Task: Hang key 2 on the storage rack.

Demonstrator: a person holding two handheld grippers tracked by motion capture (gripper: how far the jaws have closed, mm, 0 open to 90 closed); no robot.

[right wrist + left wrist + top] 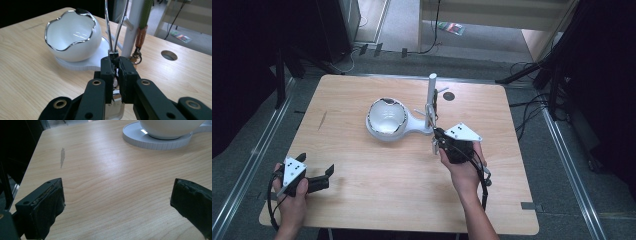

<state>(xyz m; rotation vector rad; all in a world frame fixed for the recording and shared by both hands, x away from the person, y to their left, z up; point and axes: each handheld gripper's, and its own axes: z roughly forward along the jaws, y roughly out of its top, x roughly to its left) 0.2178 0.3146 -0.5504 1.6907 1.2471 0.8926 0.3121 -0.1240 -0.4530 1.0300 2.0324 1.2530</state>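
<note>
A: What has the right gripper got hold of?

B: A thin metal loop, two shiny wires that rise from a small clasp. Its jaws are nearly together, pinched on that clasp, close by the white post of the stand.

A: And the stand itself?

B: It sits mid-worktop: a flat white base with a white bowl on it, its wavy rim edged in silver. An orange-and-green pendant (a carrot charm, by the look of it) hangs beside the post, with a ring at its lower end.

A: How will the loop handle?

B: I would judge it light and springy, and slick, being polished wire. Gripping the square clasp is the better choice, since the bare wires could slide or bend between the pads. The bowl looks breakable, so keep swings away from it.

A: The left gripper?

B: At the near left corner, low over bare wood, jaws spread wide and holding nothing, well apart from the stand.
</note>
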